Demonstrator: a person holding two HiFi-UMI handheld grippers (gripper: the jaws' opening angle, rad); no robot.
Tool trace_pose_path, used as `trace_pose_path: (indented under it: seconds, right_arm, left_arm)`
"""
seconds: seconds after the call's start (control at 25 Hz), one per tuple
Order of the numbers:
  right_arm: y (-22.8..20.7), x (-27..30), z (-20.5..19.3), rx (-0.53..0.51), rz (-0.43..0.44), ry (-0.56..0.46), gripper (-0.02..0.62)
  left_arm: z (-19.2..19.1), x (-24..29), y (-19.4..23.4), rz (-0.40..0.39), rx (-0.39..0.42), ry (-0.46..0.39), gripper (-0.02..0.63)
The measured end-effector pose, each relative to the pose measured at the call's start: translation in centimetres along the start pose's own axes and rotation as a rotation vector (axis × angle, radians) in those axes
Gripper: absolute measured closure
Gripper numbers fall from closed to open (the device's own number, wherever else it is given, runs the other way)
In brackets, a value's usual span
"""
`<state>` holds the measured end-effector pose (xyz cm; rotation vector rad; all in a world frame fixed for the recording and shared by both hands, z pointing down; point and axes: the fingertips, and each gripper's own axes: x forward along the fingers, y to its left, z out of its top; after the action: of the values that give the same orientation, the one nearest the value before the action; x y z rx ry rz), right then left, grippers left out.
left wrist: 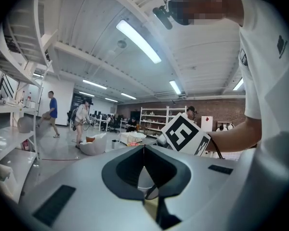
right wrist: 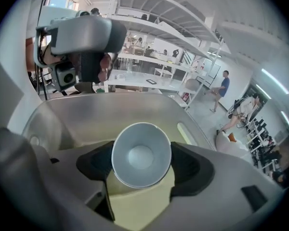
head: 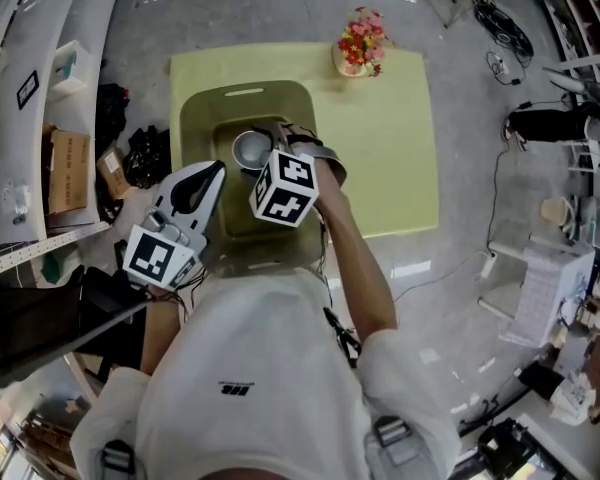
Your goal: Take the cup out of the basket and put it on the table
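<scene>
A pale metal cup stands in the olive basket on the yellow-green table. My right gripper reaches down into the basket. In the right gripper view the cup faces me mouth-first. It sits between the two dark pads, which touch its sides, with the basket wall behind it. My left gripper hovers over the basket's left front corner with nothing in it. In the left gripper view its jaws meet at the tips.
A pot of pink and red flowers stands at the table's far edge. White shelving runs along the left and cables lie on the floor at the far right. The table's right half is bare yellow-green.
</scene>
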<state>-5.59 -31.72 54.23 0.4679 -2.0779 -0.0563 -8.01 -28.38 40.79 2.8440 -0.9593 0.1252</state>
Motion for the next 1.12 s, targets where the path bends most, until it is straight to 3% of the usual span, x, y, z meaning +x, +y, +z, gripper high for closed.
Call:
trace_pose_path:
  seconds: [0.44,1.12]
  right_arm:
    - [-1.1,-5.4,1.0,0.024,-0.071,-0.043,0.238]
    - [-2.1,-12.9,-1.7,0.101,-0.204,-0.023,0.241]
  left_arm:
    - [1.4,1.4,-2.2,-0.066,0.016,-0.023,0.594]
    - [2.4,3.4,-6.3,-0.190,0.036,-0.032,0.594]
